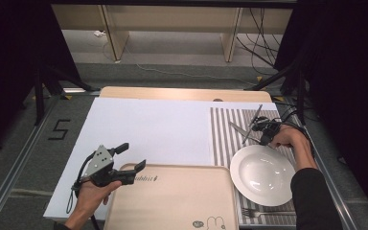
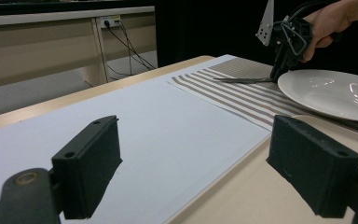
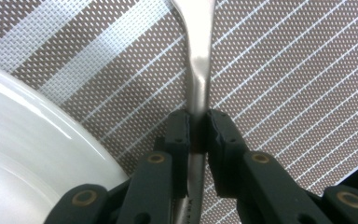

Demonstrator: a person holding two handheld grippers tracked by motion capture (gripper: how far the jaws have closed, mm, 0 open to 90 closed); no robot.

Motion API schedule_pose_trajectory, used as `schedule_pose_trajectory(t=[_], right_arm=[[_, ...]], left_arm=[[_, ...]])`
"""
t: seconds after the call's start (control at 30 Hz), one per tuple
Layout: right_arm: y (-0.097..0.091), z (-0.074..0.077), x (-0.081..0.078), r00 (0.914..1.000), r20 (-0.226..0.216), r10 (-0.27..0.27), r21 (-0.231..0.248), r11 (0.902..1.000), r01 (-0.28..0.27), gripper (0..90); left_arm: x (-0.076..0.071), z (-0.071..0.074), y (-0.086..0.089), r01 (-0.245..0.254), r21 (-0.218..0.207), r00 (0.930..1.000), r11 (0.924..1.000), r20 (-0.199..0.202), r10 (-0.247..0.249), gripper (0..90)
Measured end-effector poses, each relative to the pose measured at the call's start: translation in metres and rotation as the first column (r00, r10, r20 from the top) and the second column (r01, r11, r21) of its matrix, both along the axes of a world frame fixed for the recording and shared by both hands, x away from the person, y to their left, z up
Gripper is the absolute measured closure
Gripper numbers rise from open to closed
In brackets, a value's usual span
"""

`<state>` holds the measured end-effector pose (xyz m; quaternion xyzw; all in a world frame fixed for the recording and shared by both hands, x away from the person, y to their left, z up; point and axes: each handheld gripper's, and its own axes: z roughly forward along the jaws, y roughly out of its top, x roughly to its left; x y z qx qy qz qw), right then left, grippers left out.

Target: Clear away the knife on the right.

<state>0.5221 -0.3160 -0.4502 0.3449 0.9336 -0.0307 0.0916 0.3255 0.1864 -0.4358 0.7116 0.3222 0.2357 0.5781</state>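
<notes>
My right gripper is at the far edge of the white plate, low over the striped placemat. In the right gripper view its pads are shut on the handle of a silver utensil, which looks like a table knife. The blade lies flat on the placemat, pointing left beside the plate. My left gripper is open and holds nothing, over the far left corner of the beige tray. From the left gripper view the right gripper and the knife show far off.
A large white sheet covers the left and middle of the table. A fork lies on the placemat in front of the plate. The tray bears a small printed logo near its front edge. The table's right edge is close to the right hand.
</notes>
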Motion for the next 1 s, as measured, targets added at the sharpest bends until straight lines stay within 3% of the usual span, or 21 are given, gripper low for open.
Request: schedule_pose_trajectory(t=[0.07,0.23,0.47,0.8,1.0], right_arm=[[0.0019,0.0004,-0.0004,1.0000,-0.003,0.005,-0.019,0.9998,-0.005,79.9],[0.0028,-0.0009,-0.0024,0.9996,0.023,0.018,-0.022,0.9996,-0.018,80.0],[0.0030,-0.0001,-0.0032,0.9994,0.025,0.026,-0.029,0.9993,-0.025,80.1],[0.0041,-0.0016,-0.0022,0.9972,0.075,0.009,-0.044,0.9990,-0.005,80.2],[-0.0008,0.0071,-0.0006,0.9901,0.140,-0.001,-0.030,0.9995,0.005,80.2]], left_arm=[[0.0000,0.0002,0.0001,0.000,-0.002,1.0000,1.0000,0.002,0.000,16.1],[-0.0001,0.0000,0.0006,-0.003,-0.006,1.0000,1.0000,0.000,0.003,16.1],[0.0000,0.0008,0.0001,0.001,-0.003,1.0000,1.0000,0.005,-0.001,16.1],[0.0004,0.0020,0.0021,-0.003,-0.009,1.0000,1.0000,0.009,0.003,16.1],[0.0002,0.0018,0.0017,-0.001,-0.008,1.0000,1.0000,0.008,0.001,16.4]])
